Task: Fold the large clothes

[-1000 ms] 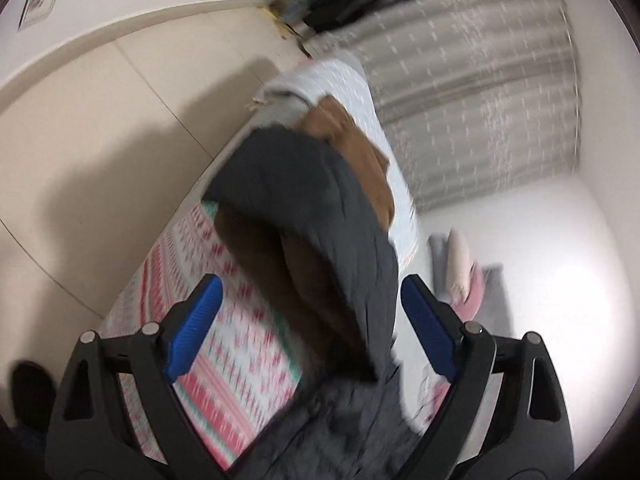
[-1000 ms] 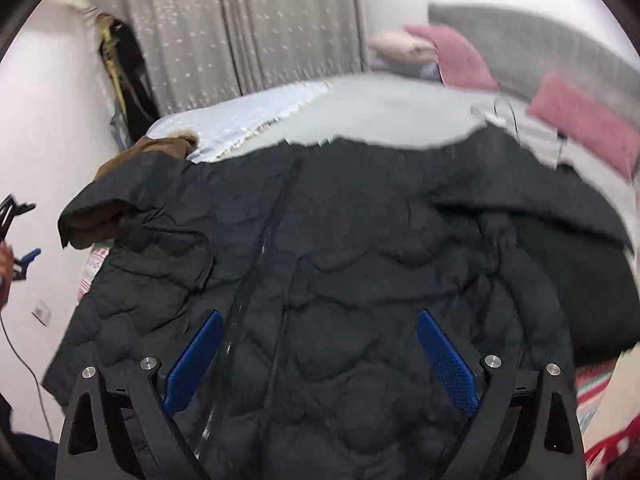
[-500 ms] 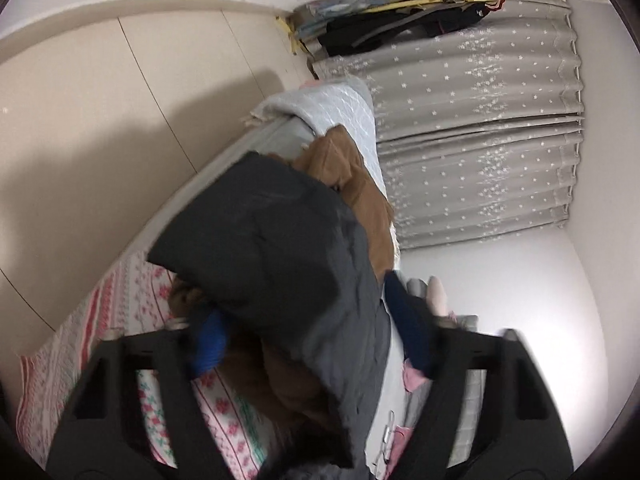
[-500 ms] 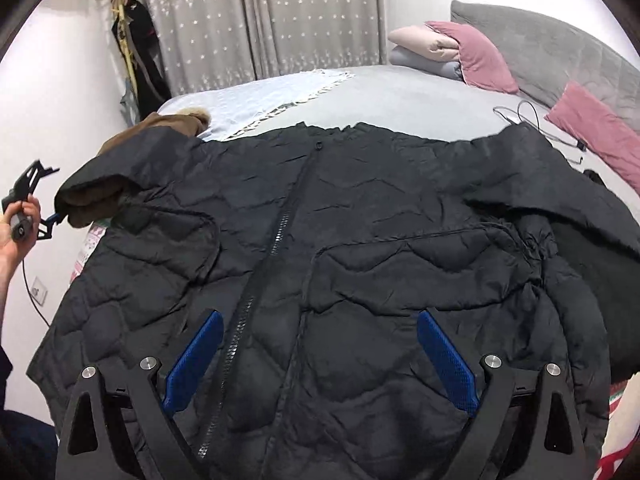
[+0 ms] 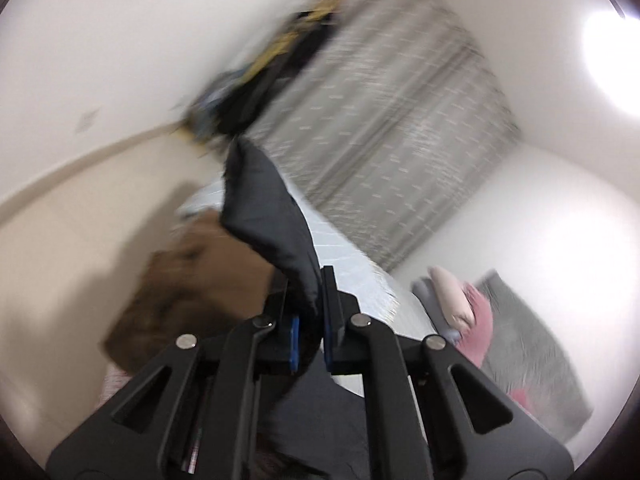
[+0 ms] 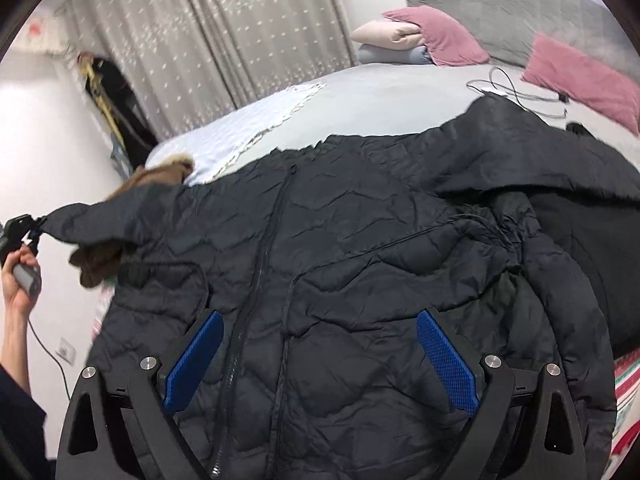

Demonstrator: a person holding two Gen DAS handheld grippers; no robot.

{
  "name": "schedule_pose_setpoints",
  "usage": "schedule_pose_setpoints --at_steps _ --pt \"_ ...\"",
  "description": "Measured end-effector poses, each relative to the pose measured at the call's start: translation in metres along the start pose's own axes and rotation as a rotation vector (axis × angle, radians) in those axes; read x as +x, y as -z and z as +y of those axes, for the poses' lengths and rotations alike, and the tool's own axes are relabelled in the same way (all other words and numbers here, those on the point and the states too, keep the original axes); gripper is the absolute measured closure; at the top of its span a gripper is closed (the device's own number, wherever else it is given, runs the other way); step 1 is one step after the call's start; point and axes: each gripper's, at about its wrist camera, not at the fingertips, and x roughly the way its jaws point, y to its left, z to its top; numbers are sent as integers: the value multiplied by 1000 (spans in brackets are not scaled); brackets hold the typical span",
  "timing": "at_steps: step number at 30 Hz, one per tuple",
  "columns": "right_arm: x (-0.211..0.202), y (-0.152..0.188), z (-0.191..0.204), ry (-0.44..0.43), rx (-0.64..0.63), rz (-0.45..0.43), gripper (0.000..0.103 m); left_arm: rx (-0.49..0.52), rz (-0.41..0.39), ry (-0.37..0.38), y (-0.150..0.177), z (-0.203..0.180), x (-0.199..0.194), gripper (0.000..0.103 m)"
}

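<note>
- Left wrist: left gripper (image 5: 308, 320) has its jaws clamped on the sleeve (image 5: 268, 220), lifted off the bed (image 5: 360, 276).
- Right wrist: right gripper (image 6: 320, 364) gapes empty over the jacket (image 6: 360, 280), spread flat and zipped; folding looks barely begun.

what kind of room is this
Most likely a bedroom: a black quilted jacket is spread on a bed with pink pillows at its head, and grey curtains hang behind it.
</note>
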Motion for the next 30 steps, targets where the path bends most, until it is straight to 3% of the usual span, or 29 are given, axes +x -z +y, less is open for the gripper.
schedule_pose_setpoints --at_steps 5,11,17,21,24,30 --pt "-2 -6 -29 -25 128 5 5 178 35 154 30 -100 -10 93" --pt "-1 -9 -66 -77 312 16 5 414 164 238 122 -183 3 93" --pt "-3 -10 -85 -104 407 10 5 513 379 278 225 -210 20 93" --pt "-8 -11 -93 -108 421 -2 5 600 570 247 290 -223 38 90" --pt "-11 -12 -100 -108 439 -7 5 620 660 219 318 -223 48 81" --pt "-12 -9 -104 -115 458 -3 5 590 740 235 344 -221 49 66"
